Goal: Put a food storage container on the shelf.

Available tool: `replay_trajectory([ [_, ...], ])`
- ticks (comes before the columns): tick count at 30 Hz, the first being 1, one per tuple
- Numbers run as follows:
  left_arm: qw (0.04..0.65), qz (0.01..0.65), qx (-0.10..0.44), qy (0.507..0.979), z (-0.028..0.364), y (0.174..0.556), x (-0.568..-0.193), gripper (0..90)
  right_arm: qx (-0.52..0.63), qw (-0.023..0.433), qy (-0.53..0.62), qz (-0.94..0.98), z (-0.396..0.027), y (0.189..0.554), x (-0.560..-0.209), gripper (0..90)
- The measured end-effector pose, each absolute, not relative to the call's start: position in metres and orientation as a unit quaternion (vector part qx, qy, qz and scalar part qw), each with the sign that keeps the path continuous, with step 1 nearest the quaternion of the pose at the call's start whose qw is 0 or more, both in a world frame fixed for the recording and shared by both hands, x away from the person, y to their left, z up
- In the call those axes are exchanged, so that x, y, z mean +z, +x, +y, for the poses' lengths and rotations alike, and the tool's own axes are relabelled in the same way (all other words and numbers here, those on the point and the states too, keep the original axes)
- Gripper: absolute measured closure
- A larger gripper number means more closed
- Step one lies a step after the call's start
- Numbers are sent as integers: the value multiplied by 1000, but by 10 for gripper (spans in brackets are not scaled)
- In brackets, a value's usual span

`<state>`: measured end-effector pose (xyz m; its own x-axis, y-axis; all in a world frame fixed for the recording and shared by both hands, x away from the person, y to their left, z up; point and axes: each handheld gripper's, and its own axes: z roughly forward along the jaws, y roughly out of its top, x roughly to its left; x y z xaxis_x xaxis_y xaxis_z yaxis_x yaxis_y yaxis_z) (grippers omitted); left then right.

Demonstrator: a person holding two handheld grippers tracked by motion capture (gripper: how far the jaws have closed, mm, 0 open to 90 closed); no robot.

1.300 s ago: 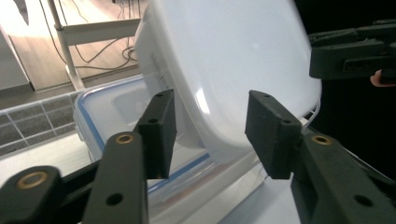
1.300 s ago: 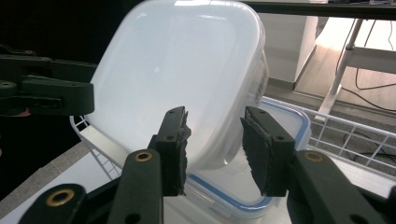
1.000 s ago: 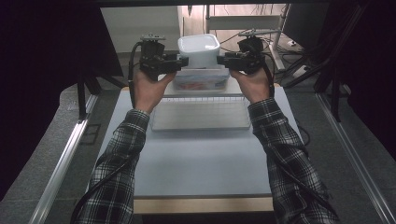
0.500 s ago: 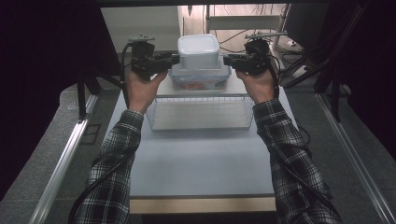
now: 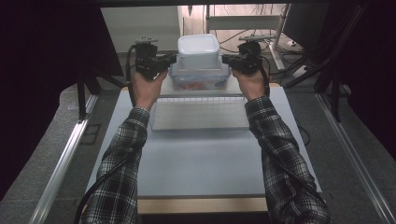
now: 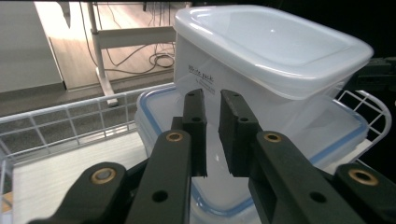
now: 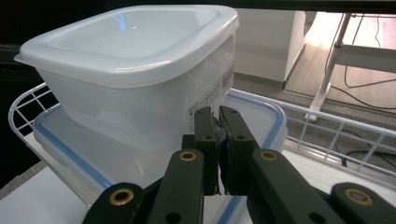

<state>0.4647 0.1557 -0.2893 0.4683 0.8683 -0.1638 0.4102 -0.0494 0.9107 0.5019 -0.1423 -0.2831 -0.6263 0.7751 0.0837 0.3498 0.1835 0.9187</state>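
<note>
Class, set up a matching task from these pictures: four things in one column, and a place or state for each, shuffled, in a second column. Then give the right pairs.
Things:
1. white lidded tub
2. blue-rimmed container
3. wire basket
4. left gripper

Places or states:
A. on the grey table, nearer the person than the stack
B. stacked on top of another container
C. jaws nearly together, nothing between them
D. bottom of the stack, with a clear lid

Pairs: 1-B, 2-D, 3-A, 4-C
</note>
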Motion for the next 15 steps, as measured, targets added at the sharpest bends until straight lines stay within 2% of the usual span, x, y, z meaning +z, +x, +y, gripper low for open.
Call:
replay_trajectory([
  [11, 504, 468, 230, 689, 151, 479, -292, 798, 517, 200, 368, 746, -138, 499, -283, 846],
  [15, 505, 466, 237, 687, 154, 474, -291, 756, 511, 213, 373, 745, -140, 493, -282, 814],
])
